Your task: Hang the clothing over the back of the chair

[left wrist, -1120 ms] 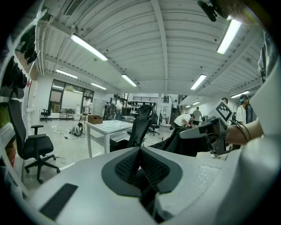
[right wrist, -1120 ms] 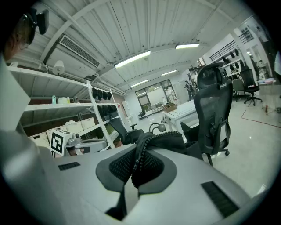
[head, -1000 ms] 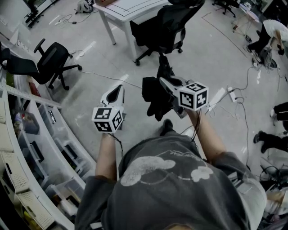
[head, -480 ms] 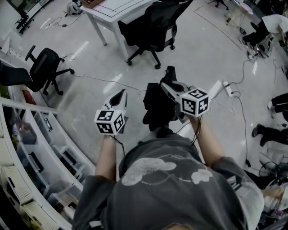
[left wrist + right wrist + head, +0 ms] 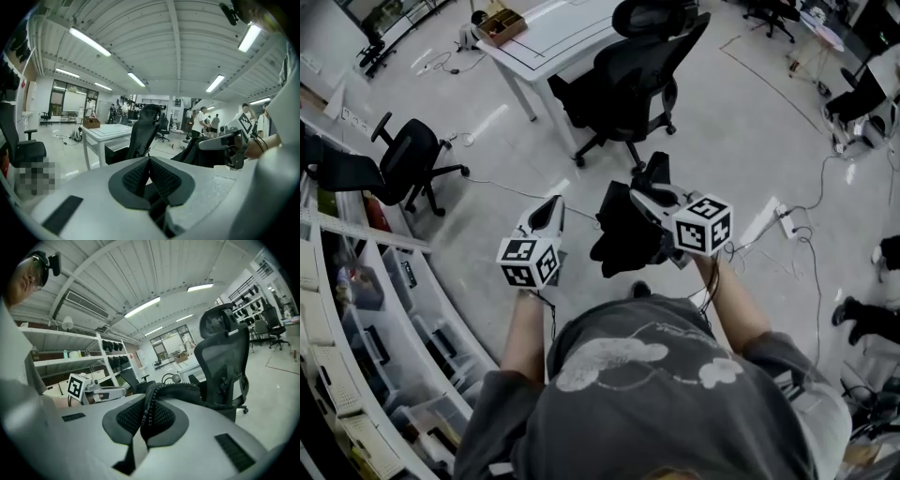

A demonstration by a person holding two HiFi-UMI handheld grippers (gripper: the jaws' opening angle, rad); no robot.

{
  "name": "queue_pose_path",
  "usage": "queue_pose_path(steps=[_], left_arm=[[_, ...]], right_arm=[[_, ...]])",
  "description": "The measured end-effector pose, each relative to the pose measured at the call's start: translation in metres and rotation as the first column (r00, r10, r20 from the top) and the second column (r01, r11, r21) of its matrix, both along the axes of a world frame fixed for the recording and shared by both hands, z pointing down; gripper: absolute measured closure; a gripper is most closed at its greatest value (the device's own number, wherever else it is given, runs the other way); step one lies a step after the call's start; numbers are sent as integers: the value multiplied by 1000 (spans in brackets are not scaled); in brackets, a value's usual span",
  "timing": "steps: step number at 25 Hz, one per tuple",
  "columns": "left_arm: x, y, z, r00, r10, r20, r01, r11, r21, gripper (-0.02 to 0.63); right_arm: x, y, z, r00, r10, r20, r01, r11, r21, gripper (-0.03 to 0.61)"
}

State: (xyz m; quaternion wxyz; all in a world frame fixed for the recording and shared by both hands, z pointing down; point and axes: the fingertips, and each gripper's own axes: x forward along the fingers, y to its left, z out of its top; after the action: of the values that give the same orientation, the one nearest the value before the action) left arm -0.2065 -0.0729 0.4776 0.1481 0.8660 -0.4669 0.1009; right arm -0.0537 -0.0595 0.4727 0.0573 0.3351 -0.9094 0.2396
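Observation:
A black garment (image 5: 623,236) hangs bunched from my right gripper (image 5: 643,193), which is shut on its zipper edge (image 5: 149,405). The cloth (image 5: 176,389) drapes forward over the jaws in the right gripper view. Ahead stands a black high-backed mesh office chair (image 5: 639,67), its back and headrest (image 5: 224,352) rising just past the garment. My left gripper (image 5: 547,212) is held level to the left of the garment, apart from it, with its pads (image 5: 140,174) shut and nothing between them. The left gripper view shows the chair (image 5: 142,136) and, at the right, the right gripper carrying the garment (image 5: 199,152).
A white table (image 5: 546,33) with a cardboard box (image 5: 500,23) stands behind the chair. A second black chair (image 5: 405,157) sits at the left, beside curved white shelving (image 5: 356,309). Cables and a power strip (image 5: 778,217) lie on the floor at the right. People stand far off.
Both grippers and the hanging garment have moved forward across the floor toward the high-backed chair, which now shows more fully. The right grip on the garment is unchanged.

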Motion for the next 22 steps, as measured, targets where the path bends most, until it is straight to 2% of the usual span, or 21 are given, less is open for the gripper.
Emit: queue_pose_path(steps=[3, 6, 17, 22], left_arm=[[5, -8, -3, 999, -55, -3, 55, 999, 2, 612], [14, -18, -7, 996, -89, -12, 89, 996, 1, 612], [28, -61, -2, 996, -86, -38, 86, 996, -2, 612], [20, -101, 8, 993, -97, -63, 97, 995, -10, 612]], right_arm=[[0, -10, -2, 998, -68, -10, 68, 998, 11, 580], [6, -26, -4, 995, -97, -31, 98, 995, 24, 580], [21, -81, -3, 995, -84, -49, 87, 995, 51, 580], [6, -114, 4, 992, -114, -50, 116, 993, 27, 580]])
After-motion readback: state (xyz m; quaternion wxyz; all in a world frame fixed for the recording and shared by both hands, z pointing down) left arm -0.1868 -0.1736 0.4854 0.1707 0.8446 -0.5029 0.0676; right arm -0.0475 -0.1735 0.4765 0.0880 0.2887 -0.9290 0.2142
